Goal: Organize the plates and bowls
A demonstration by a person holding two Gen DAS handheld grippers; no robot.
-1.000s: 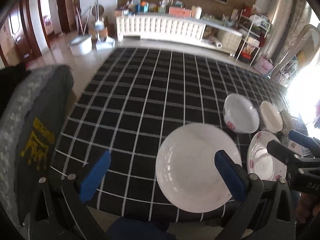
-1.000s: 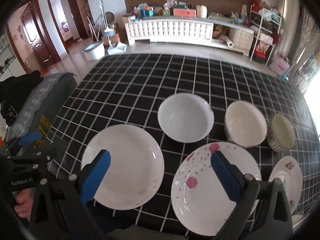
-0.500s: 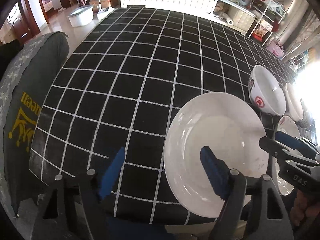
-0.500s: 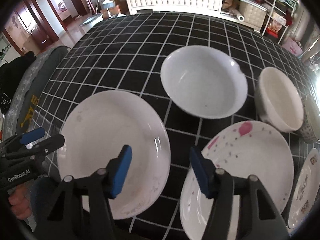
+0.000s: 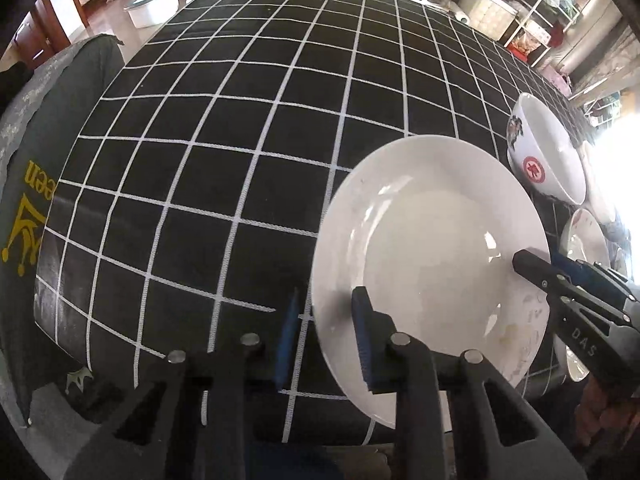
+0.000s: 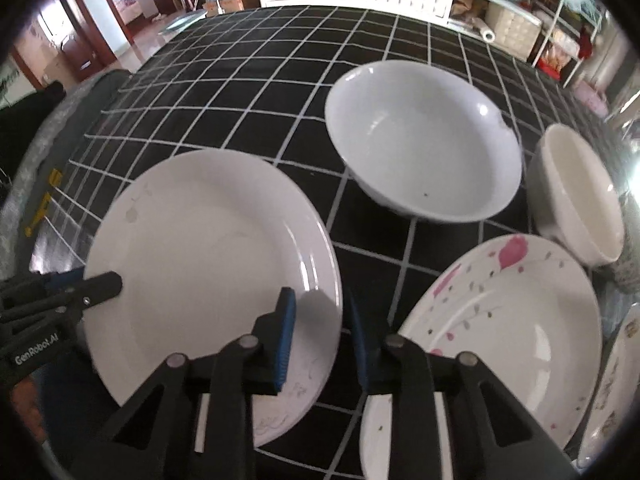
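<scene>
i have both grippers down on the same plain white plate [image 5: 432, 248], which lies flat near the front edge of the table on the black tablecloth with a white grid [image 5: 240, 128]. my left gripper [image 5: 326, 338] straddles the plate's left rim: 1 blue pad [image 5: 366, 338] sits over the plate's inner face and the other hangs just outside the edge over the cloth. its jaws have just been closing and stand narrow with the rim between them, but i cannot tell if the pads actually press the china yet. my right gripper [image 6: 322, 338] does the same on the opposite rim, its left pad [image 6: 282, 340] over the plate and the other outside the edge above the cloth; its jaws have also just been closing, rim between them, and a sliver of gap shows on the outer side, so no firm pinch is visible. each wrist view catches the other gripper's black tip reaching over the far rim. behind the plate in the right wrist view sits a large white bowl [image 6: 424, 144], with a smaller cream bowl [image 6: 580, 196] beside it to the right. a plate with pink flowers [image 6: 504, 320] lies just right of the plain plate, apart from it, and another patterned plate [image 6: 616, 384] peeks in at the far right edge.
</scene>
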